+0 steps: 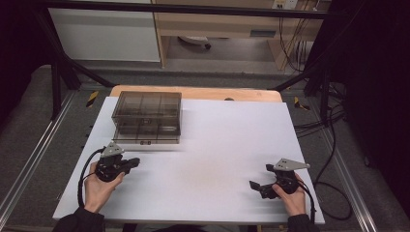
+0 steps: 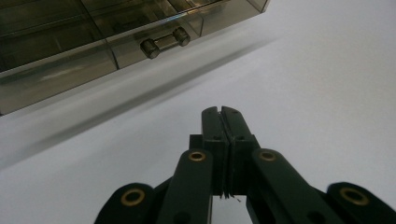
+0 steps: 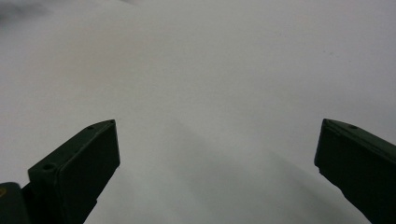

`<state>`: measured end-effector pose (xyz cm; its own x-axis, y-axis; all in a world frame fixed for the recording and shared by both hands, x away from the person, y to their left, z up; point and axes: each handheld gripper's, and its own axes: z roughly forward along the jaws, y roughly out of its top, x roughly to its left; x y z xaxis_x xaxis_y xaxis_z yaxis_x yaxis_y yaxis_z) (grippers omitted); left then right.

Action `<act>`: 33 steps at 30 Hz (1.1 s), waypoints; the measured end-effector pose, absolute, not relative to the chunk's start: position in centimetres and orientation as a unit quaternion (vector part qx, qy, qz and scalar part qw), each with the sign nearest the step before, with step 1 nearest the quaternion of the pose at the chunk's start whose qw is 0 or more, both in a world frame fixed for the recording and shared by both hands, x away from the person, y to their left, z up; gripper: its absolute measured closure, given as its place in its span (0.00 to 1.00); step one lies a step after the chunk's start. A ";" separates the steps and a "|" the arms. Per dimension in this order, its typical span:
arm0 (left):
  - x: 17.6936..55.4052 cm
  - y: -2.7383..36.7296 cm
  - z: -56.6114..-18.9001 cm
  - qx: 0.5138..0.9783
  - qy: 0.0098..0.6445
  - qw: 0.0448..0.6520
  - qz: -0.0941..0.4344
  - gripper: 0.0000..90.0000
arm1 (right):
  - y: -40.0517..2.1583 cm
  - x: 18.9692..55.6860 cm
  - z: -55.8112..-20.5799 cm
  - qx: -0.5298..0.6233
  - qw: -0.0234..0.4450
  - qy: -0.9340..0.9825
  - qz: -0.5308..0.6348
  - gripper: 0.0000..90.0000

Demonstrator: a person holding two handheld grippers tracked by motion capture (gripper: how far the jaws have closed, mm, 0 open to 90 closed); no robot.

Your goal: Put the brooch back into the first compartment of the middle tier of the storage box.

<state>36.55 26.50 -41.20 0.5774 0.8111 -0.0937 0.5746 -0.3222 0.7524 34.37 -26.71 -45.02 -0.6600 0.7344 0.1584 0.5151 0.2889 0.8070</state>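
Facing smoky drawer box [image 1: 147,116] just ahead of left gripper [image 1: 131,163], jaws pressed together; handle [image 2: 165,42] lying crosswise, probably. Right gripper [image 1: 256,186] spread wide, well apart.

A smoky, see-through drawer box [image 1: 147,117] sits flat near the far-left corner of the white table [image 1: 217,164]. Dividers split its inside into compartments, and the front drawer (shut) carries a small bar handle [image 2: 165,42].

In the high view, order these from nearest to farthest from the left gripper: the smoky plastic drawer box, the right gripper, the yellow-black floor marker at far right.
1. Drawer box, just beyond the left gripper.
2. Right gripper, across the table's near edge.
3. Floor marker, beyond the table's far right corner.
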 end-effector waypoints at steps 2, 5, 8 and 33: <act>36.6 26.6 -41.2 0.799 0.433 0.388 0.152 0.98 | -26.7 34.4 -45.0 0.393 0.123 0.794 0.448 0.01; 36.6 26.7 -41.1 0.798 0.436 0.388 0.153 0.98 | -26.7 34.4 -45.0 0.394 0.122 0.793 0.448 0.01; 36.6 26.8 -41.0 0.796 0.437 0.389 0.155 0.98 | -26.7 34.4 -45.0 0.394 0.122 0.794 0.448 0.01; 36.8 27.8 -40.0 0.788 0.445 0.393 0.162 0.98 | -26.7 34.4 -45.0 0.394 0.123 0.794 0.446 0.01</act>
